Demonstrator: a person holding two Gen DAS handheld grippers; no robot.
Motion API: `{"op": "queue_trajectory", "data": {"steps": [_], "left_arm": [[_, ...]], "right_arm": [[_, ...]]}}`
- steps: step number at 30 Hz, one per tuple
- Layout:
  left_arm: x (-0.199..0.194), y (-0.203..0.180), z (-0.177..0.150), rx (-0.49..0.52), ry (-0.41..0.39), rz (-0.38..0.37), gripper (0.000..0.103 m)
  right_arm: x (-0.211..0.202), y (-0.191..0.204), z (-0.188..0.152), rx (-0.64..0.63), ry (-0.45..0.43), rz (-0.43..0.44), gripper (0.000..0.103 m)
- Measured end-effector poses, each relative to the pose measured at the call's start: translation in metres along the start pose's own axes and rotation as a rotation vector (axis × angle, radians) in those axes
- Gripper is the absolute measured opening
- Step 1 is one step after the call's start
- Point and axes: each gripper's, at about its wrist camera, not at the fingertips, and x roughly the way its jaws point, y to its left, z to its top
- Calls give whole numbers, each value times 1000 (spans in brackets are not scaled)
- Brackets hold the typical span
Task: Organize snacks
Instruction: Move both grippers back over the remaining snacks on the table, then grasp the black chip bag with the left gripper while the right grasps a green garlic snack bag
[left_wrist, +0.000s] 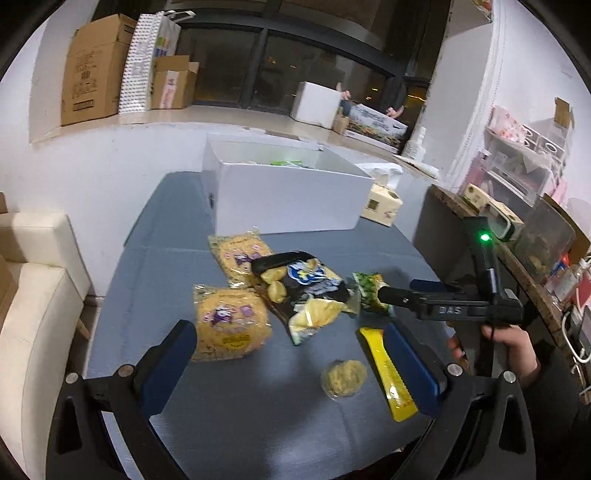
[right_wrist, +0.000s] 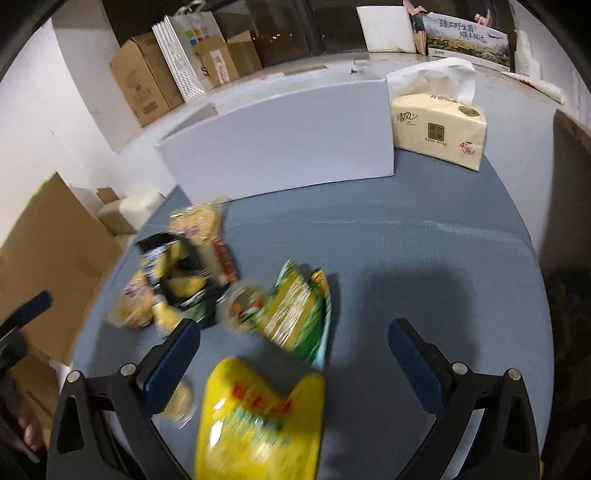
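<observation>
Snacks lie on the blue-grey table (left_wrist: 240, 417): two yellow noodle packs (left_wrist: 231, 326), a black chip bag (left_wrist: 306, 291), a green packet (left_wrist: 369, 291), a yellow bag (left_wrist: 393, 373) and a small round cup (left_wrist: 343, 376). An open white box (left_wrist: 291, 195) stands at the back. My left gripper (left_wrist: 295, 354) is open above the near snacks. My right gripper (right_wrist: 295, 350) is open over the green packet (right_wrist: 295, 314) and yellow bag (right_wrist: 258, 421); in the left wrist view it (left_wrist: 373, 295) reaches in from the right, near the green packet.
A tissue pack (right_wrist: 439, 125) stands right of the white box (right_wrist: 280, 147). A cream sofa (left_wrist: 33, 295) is left of the table. A cluttered wooden shelf (left_wrist: 517, 236) runs along the right. Cardboard boxes (left_wrist: 96, 70) line the window ledge.
</observation>
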Motion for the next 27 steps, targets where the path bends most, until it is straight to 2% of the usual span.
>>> {"op": "queue_trajectory", "data": {"steps": [5, 8, 10, 11, 15, 19, 27], "left_arm": [[4, 7, 0, -19, 18, 6, 103], [8, 6, -1, -17, 27, 12, 103], [12, 5, -2, -13, 35, 11, 103], [14, 4, -2, -10, 40, 10, 103], [20, -1, -2, 12, 53, 13, 103], [32, -8, 1, 40, 72, 1, 103], [91, -36, 19, 240, 166, -6, 103]], "right_arm": [[23, 2, 8, -53, 50, -26, 103], [28, 3, 5, -61, 64, 21, 102], [30, 7, 3, -92, 71, 22, 78], [30, 7, 2, -98, 68, 15, 57], [24, 5, 0, -102, 59, 33, 54], [-2, 4, -3, -97, 1, 48, 53], [-65, -2, -25, -44, -117, 113, 52]]}}
